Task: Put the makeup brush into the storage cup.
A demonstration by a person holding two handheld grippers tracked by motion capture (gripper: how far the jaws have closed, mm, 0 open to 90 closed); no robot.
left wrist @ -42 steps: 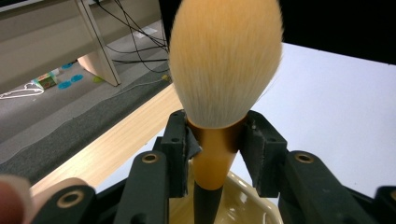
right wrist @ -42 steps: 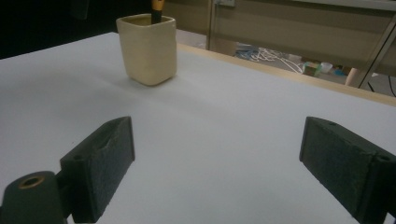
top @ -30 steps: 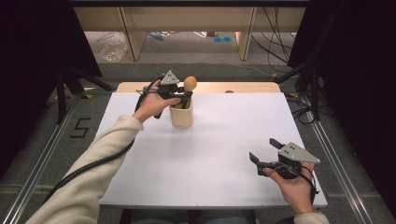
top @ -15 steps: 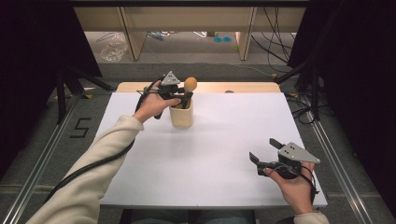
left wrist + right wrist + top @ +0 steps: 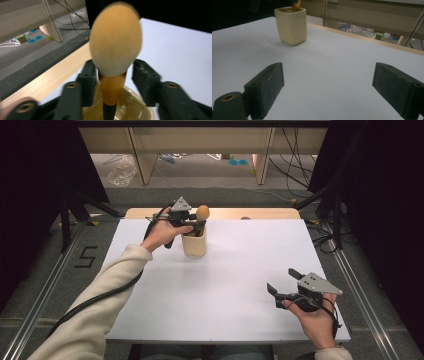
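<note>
- High view: the left gripper (image 5: 196,221) sits at the far left part of the white table (image 5: 230,270), held over a cream cup (image 5: 194,243). A brush (image 5: 202,213) with a round orange-tan head stands up out of the cup, its head just above the rim and right at the gripper's tip. The person's left hand (image 5: 162,233) holds that gripper, with a pale sleeve (image 5: 95,315) running back to the bottom left corner. A strip of bare wood (image 5: 260,213) shows along the table's far edge.
- High view, near right: the right gripper (image 5: 281,282) is held in the right hand (image 5: 315,317) close to the near edge of the table, well apart from the cup. Its jaws are spread wide with nothing between them.
- Left gripper view: the brush (image 5: 115,42) rises between the two black jaws, its fluffy head above them and its orange neck going down into the cup (image 5: 135,105). The jaws stand a little apart on either side of the neck, a gap showing on each side; they are not clamped on it.
- Right gripper view: the two jaws stand far apart over the bare table (image 5: 332,65). The cup (image 5: 291,25) stands upright farther off at the upper left, with a bit of the brush (image 5: 297,5) poking above its rim.
</note>
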